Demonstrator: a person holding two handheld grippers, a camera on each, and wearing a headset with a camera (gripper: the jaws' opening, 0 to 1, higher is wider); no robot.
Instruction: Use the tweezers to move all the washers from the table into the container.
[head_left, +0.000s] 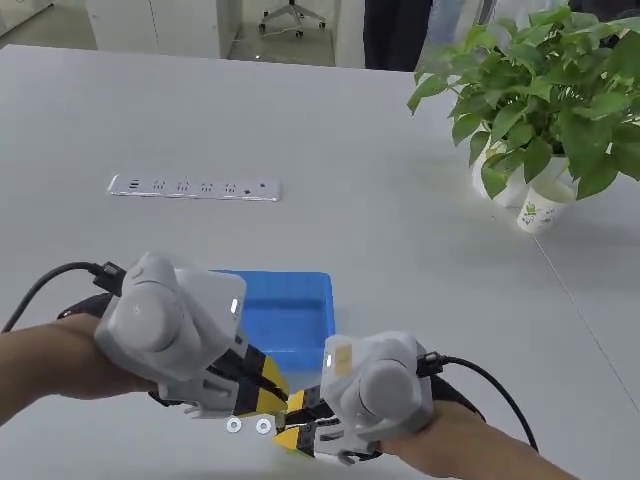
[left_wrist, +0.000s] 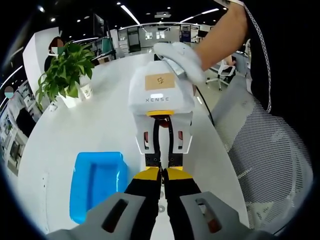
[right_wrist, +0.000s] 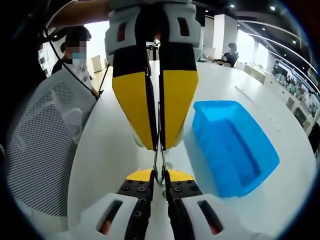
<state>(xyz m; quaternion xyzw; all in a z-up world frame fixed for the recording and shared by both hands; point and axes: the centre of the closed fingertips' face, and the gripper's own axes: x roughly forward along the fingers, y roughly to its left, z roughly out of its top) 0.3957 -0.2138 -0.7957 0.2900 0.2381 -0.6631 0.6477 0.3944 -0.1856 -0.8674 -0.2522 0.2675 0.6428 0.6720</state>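
Two washers (head_left: 233, 425) sit side by side on the worktop (head_left: 400, 230), just in front of the blue container (head_left: 295, 300), right under where both grippers meet nose to nose. The left gripper (head_left: 268, 385) has its jaws pinched on the tweezers (right_wrist: 159, 161) (thin metal strip, clearest in right gripper view). The right gripper (right_wrist: 159, 178) has its jaws clamped on the other end too, afaict. A plant (head_left: 540, 100) and a power strip (head_left: 195, 188) sit further back.

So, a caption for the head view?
Left gripper and right gripper meet tip to tip near two washers, before a blue container.
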